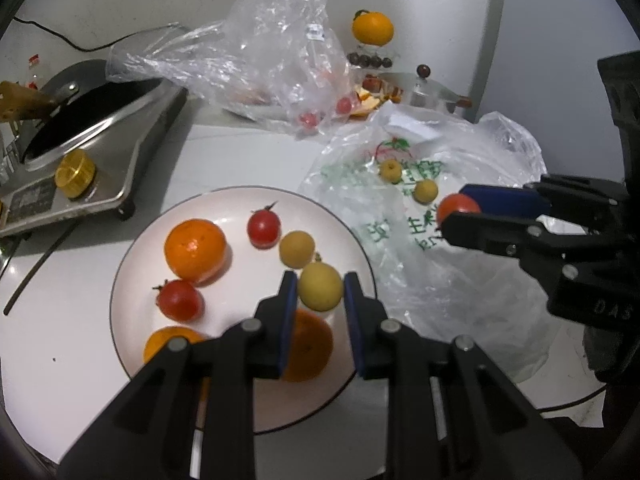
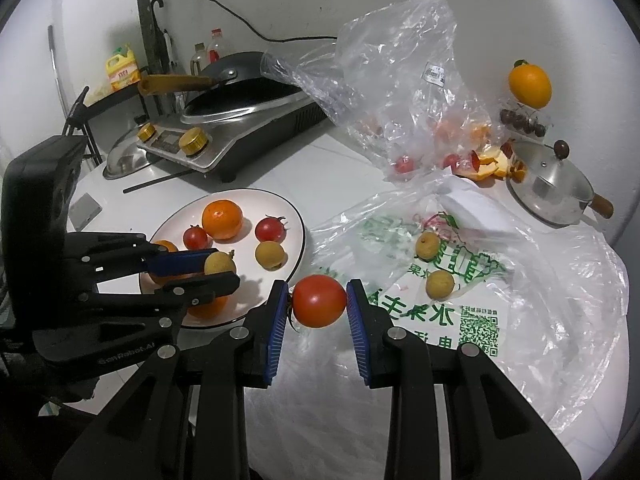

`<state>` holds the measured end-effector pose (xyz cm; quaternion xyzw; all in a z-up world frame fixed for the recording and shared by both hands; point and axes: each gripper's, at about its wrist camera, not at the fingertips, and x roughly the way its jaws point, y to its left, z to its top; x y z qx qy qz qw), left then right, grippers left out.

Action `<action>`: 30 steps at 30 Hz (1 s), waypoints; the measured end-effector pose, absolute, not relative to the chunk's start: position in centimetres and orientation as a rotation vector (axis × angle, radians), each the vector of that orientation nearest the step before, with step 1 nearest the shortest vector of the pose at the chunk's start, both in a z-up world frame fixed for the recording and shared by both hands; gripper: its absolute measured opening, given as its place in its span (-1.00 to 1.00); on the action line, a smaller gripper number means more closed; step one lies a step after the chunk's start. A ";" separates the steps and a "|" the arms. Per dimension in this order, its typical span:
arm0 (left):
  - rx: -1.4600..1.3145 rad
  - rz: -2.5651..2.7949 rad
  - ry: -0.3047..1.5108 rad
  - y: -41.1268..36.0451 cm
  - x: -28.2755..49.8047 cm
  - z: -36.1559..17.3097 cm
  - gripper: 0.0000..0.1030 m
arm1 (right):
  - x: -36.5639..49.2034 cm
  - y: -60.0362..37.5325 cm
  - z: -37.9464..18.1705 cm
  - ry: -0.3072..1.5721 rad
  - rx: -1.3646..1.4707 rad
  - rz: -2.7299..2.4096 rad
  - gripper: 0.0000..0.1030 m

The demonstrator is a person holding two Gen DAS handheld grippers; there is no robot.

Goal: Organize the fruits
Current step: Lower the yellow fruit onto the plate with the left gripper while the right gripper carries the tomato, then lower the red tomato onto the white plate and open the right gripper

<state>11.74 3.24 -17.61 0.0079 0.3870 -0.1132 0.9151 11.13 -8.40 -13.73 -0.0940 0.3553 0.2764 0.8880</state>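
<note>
Right gripper pinches a red tomato above the printed bag; left gripper straddles a yellow fruit on the plate, grip uncertain. Risk: tomato slipping from the narrow pinch and rolling off the surface. Plate count: three oranges, two tomatoes, two yellow fruits; bag: two yellow fruits.

- Three oranges on the plate
- Two tomatoes there, one held at 3 o'clock
- Four yellow fruits
- Two tools
</note>
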 end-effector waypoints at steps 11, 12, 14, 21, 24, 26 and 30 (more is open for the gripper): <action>0.010 -0.269 0.818 2.9 12.8 -17.7 -0.50 | 11.5 -8.4 -13.9 0.747 -0.193 0.560 -0.38; 0.009 -0.271 0.818 2.9 12.8 -17.7 -0.50 | 11.5 -8.4 -13.9 0.749 -0.192 0.558 -0.38; 0.004 -0.274 0.816 3.1 12.6 -17.6 -0.50 | 11.6 -8.3 -13.9 0.751 -0.193 0.556 -0.38; -0.017 -0.259 0.766 4.2 11.6 -16.6 -0.40 | 11.5 -7.4 -13.9 0.752 -0.211 0.567 -0.38; -0.009 -0.232 0.745 5.0 11.2 -16.2 -0.40 | 11.4 -6.6 -13.8 0.753 -0.221 0.576 -0.38; -0.007 -0.219 0.734 5.6 11.0 -15.9 -0.40 | 11.4 -6.1 -13.8 0.754 -0.228 0.583 -0.38; 0.030 -0.157 0.698 6.8 10.3 -15.5 -0.30 | 11.4 -4.9 -13.8 0.759 -0.241 0.595 -0.38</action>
